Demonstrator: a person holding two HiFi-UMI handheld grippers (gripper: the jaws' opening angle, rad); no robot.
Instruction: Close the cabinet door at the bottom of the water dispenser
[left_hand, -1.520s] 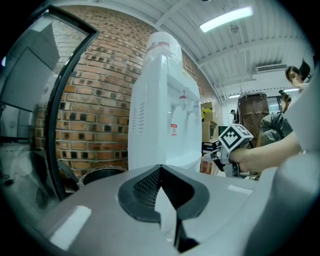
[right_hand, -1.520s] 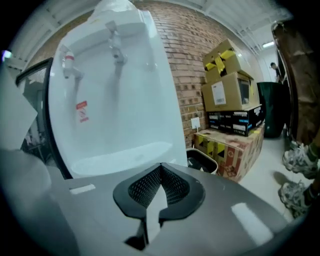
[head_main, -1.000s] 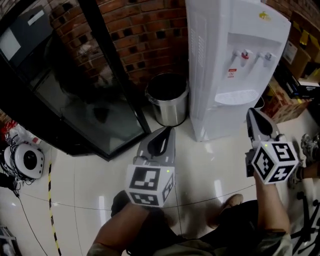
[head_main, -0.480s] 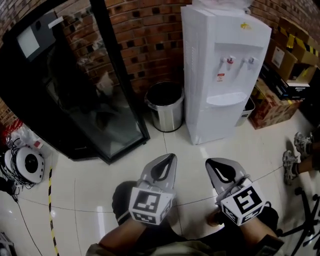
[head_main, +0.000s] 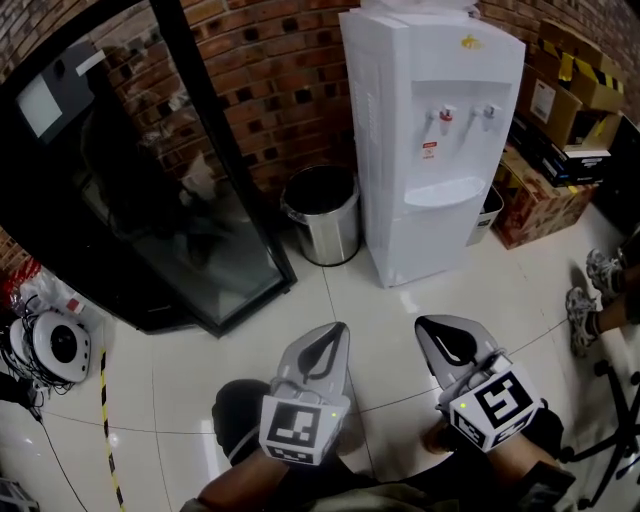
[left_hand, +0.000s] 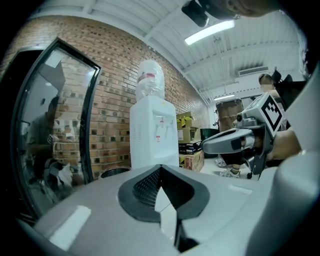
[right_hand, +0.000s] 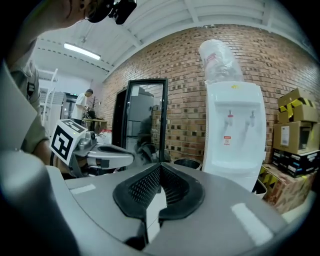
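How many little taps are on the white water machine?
2. The red tap sits on the left of the water dispenser's front recess, the second tap just right of it. None look hidden.

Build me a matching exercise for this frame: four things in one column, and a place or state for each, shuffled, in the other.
1 water dispenser
2 metal bin
3 cardboard boxes
4 right gripper

a shut, empty
b left of the dispenser, head view
c white, against the brick wall
d right of the dispenser, head view

Pairs: 1-c, 2-b, 3-d, 4-a
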